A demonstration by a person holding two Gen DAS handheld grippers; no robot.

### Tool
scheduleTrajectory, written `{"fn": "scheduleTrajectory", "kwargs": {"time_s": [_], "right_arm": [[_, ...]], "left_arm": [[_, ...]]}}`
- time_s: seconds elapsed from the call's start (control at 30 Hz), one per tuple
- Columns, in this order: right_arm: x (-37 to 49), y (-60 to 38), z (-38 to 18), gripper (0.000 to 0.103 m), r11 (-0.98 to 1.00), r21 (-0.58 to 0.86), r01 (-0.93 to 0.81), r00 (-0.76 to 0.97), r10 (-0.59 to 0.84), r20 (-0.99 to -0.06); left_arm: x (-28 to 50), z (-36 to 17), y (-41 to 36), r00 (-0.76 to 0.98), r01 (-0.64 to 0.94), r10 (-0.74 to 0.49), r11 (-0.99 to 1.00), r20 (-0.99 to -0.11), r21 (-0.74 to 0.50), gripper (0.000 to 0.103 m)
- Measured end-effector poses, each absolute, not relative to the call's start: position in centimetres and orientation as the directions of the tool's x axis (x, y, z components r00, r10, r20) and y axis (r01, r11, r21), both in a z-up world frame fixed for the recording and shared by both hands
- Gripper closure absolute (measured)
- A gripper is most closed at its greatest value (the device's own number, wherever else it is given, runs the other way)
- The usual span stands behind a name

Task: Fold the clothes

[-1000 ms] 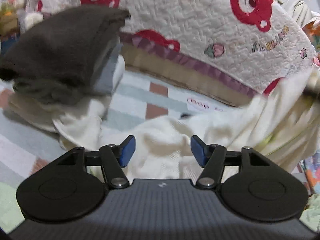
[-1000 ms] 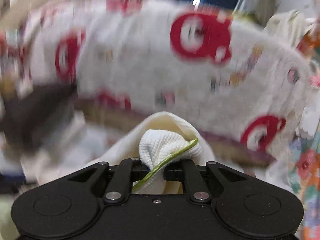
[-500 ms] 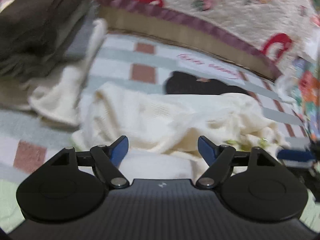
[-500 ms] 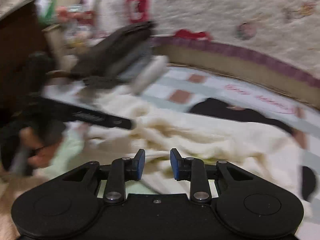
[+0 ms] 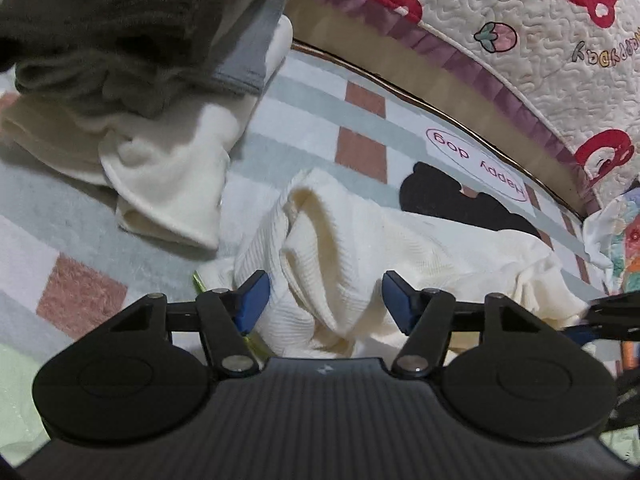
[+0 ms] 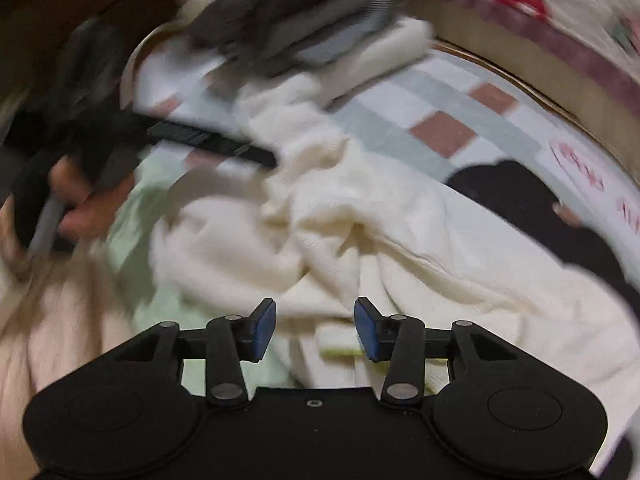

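Note:
A cream knit garment [image 5: 360,248] lies crumpled on the checked bedspread [image 5: 304,108]; it also shows in the right wrist view [image 6: 400,248]. My left gripper [image 5: 325,300] is open, low over the garment's rolled left end, with a fold of cloth between its fingers. My right gripper [image 6: 315,326] is open and empty over the garment's near edge, where a green trim [image 6: 340,352] shows. The left gripper and the hand holding it appear blurred in the right wrist view [image 6: 192,140].
A stack of folded clothes, dark grey on top [image 5: 120,28] and white below [image 5: 168,184], sits at the left. A quilted cover with red bears [image 5: 520,40] rises along the back. A black dog print [image 5: 452,200] is on the bedspread.
My right gripper let go of the cream garment and opened; the garment dropped onto the bed. Both grippers came down close over it, and the left moved to its left end.

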State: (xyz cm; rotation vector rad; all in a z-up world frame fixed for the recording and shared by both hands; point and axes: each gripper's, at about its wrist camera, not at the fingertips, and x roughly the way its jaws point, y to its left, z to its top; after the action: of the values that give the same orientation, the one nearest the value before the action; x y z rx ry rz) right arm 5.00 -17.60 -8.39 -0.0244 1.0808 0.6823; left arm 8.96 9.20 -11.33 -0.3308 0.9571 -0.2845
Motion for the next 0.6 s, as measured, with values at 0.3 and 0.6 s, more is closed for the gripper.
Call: {"fn": "scheduleTrajectory", "kwargs": {"time_s": [0.3,0.6], "right_arm": [[5.9,-17.5,-10.1,0.097,0.830,0.364,-0.423,0.443,0.540,-0.716],[6.6,-25.4,1.3,0.098,0.959,0.156,-0.237,0.774,0.283,-0.566]], "left_arm": [[9.0,-11.0,9.1,0.587,0.093,-0.320,0.939,-0.743,-0.331,0.042],[8.8,-10.0,8.9,0.608,0.154,-0.426,0.891,-0.670,-0.427,0.038]]}}
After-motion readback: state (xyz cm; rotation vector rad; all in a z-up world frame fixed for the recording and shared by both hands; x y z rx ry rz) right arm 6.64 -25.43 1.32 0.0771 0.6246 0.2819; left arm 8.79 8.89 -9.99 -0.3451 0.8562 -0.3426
